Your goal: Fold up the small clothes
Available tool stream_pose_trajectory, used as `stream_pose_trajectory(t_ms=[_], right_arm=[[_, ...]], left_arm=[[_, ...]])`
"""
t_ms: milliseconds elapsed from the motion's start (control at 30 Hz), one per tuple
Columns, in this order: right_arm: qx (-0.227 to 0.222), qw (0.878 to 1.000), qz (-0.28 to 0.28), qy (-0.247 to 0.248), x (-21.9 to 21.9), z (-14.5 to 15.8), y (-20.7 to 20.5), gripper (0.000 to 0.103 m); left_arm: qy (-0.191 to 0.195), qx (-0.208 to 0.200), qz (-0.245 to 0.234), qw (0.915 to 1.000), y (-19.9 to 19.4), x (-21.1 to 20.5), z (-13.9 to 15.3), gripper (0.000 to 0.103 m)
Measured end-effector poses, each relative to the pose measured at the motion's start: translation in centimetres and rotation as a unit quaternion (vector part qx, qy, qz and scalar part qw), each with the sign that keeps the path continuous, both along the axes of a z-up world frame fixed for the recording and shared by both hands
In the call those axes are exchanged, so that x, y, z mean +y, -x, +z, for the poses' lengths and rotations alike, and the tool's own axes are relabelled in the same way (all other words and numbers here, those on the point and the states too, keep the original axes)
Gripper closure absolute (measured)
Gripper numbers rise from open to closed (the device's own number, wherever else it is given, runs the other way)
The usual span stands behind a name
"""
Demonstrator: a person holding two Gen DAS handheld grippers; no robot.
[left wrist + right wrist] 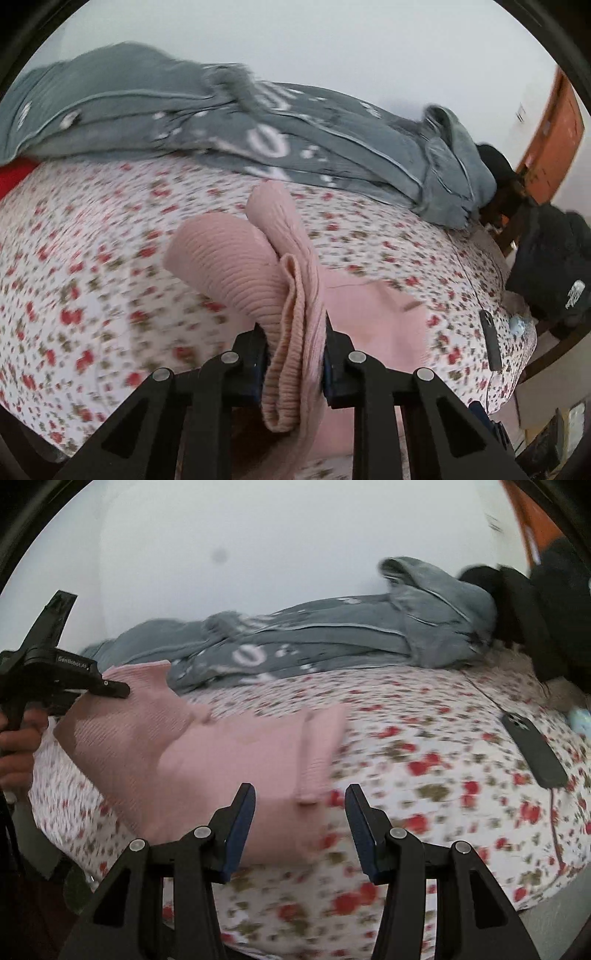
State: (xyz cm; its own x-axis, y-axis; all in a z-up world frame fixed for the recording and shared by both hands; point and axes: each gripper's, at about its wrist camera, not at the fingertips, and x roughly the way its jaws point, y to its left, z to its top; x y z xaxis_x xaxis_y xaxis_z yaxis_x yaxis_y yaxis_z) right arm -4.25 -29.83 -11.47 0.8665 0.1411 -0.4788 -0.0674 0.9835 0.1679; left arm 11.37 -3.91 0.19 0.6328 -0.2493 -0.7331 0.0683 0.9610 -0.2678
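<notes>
A small pink ribbed knit garment [236, 258] lies on a floral bed sheet [92, 258]. My left gripper [293, 332] is shut on a bunched fold of it and lifts that part, with a ribbed sleeve hanging forward. In the right wrist view the pink garment [221, 757] spreads across the bed, raised at its left side where the left gripper [110, 690] holds it. My right gripper [299, 805] is open and empty, just above the garment's near right edge.
A grey blanket [184, 122] is heaped along the far side by the white wall. A dark phone [533, 749] on a cable lies on the bed at right. A black jacket [554, 266] hangs off the bed's right end, near an orange door [557, 133].
</notes>
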Motion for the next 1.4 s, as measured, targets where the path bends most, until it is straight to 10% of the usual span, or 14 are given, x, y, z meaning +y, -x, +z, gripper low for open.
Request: stream_pose_trajectory(t_ms=[333,533,967,1133,1233,1400], right_arm=[[0.018,0.999,-0.044,-0.005,-6.4,-0.1,0.5,0.053],[0.021,0.999,-0.025,-0.019,-6.1,0.8,-0.8,0.052],[0.106,0.985,0.038,-0.129,-0.2,1.8,-11.5,0.035],[0.132,0.986,0.05,-0.093,1.7,0.5,-14.1,0.079],[0.084,0.986,0.051,-0.133,-1.0,1.7,-12.8,0.084],[0.143,0.977,0.035,-0.151,-3.4,-2.2,-13.7,0.071]], left_arm=[[-0.039,0.068,-0.149,0.9857,-0.5,-14.1,-5.1,0.069],[0.049,0.038,-0.136,0.9888,-0.5,-8.7,-3.0,0.043],[0.048,0.042,-0.024,0.9977,-0.8,6.5,-5.1,0.042],[0.019,0.04,-0.042,0.9981,0.1,7.1,-6.6,0.042],[0.013,0.038,-0.056,0.9976,0.9,6.9,-7.3,0.042],[0.03,0.035,-0.103,0.9936,2.2,5.1,-8.1,0.04]])
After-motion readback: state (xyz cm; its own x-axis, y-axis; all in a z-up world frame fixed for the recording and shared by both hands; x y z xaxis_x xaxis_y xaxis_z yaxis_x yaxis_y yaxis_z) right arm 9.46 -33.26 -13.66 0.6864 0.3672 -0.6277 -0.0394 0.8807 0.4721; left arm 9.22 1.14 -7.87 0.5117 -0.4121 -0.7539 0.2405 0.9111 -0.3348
